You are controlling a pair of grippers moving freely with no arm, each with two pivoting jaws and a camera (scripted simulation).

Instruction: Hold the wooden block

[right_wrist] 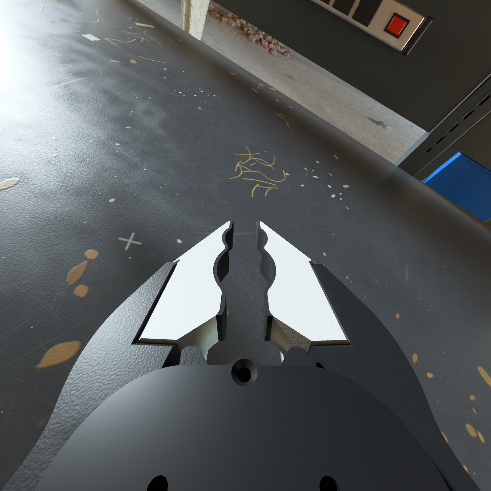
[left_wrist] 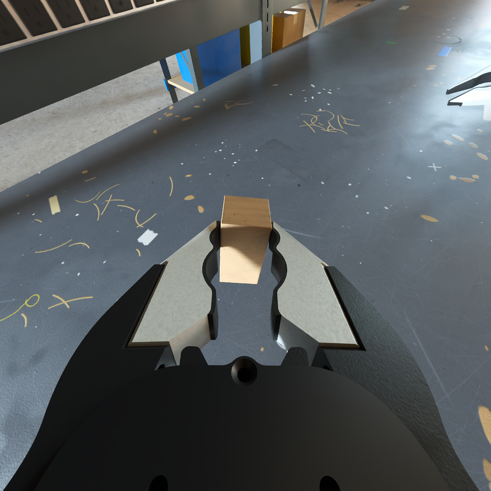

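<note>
A light wooden block (left_wrist: 243,252) stands upright between the fingertips of my left gripper (left_wrist: 245,224). Both fingers (left_wrist: 186,279) press on its sides, so the gripper is shut on it. I cannot tell whether the block's base touches the dark grey table (left_wrist: 345,239). My right gripper (right_wrist: 245,223) hovers over the table (right_wrist: 159,159) with a narrow gap between its fingers and nothing in it. It also shows far off at the right edge of the left wrist view (left_wrist: 450,97). The block is not in the right wrist view.
The table bears paint spots, scribbles and bits of tape (left_wrist: 54,204). Its far edge (left_wrist: 132,138) runs diagonally, with a concrete floor beyond. Blue panels (left_wrist: 218,58) and a cardboard box (left_wrist: 288,26) stand behind it. A switch panel with a red button (right_wrist: 396,25) is at the upper right.
</note>
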